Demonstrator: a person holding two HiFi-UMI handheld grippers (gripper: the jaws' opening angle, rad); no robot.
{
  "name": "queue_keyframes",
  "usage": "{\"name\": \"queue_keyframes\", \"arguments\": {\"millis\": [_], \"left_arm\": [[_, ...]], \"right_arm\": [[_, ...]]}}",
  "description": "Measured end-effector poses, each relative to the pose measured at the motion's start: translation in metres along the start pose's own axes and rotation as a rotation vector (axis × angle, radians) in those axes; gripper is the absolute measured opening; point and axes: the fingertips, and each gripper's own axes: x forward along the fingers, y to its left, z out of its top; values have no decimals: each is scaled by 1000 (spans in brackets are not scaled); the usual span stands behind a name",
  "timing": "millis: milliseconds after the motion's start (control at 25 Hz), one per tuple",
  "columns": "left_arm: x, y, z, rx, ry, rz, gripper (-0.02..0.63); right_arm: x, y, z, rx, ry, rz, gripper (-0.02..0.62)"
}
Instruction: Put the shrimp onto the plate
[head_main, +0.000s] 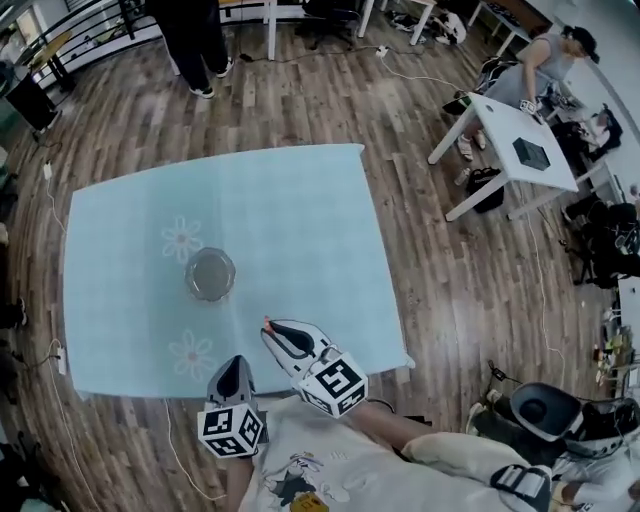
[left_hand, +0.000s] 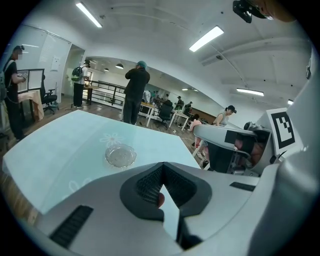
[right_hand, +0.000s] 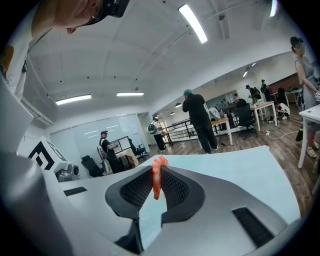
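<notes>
My right claw (right_hand: 159, 169) is clamped on the one shrimp (right_hand: 157, 176). Its two ribbed pads press the shrimp from either side, and the orange body hangs upright between them with its curved end poking above the tips. My left claw (left_hand: 162, 170) has its tips together, and I can name nothing between them. A small pinkish spot sits at the edge of the gap behind the tips; I cannot tell what it is. Each claw carries one marker cube (head_main: 335, 383), two in all. Both claws hover near the bench's front edge, the right ahead of the left.

Under me is one bench (head_main: 300, 210), covered in a pale blue cloth, on a wooden floor (head_main: 450, 260). Off to the right stands one white desk (head_main: 500, 120) with one dark box (head_main: 530, 153) on it. In the head view I count two other people: one person (head_main: 198, 40) standing beyond the bench's far edge and another at the desk.

The cloth bears two printed flowers (head_main: 181, 239), one beyond the plate and one nearer me. There is one plate (head_main: 210, 274), clear glass, lying flat between the two flowers, left of the bench's middle. The shrimp is well apart from it, held above the cloth nearer me and to the plate's right.
</notes>
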Motion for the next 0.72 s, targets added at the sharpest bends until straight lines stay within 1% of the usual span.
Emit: {"name": "queue_keyframes", "arguments": {"millis": [80, 320, 520, 720], "left_arm": [[4, 9, 3, -2, 4, 10, 6], [-7, 53, -3, -24, 36, 42, 6], [5, 77, 13, -20, 13, 46, 6], [9, 111, 3, -37, 42, 59, 6]], "right_arm": [[10, -1, 1, 3, 8, 4, 69], [51, 22, -13, 9, 49, 25, 69], [81, 18, -8, -28, 59, 32, 69], [108, 25, -28, -46, 113, 25, 69]]}}
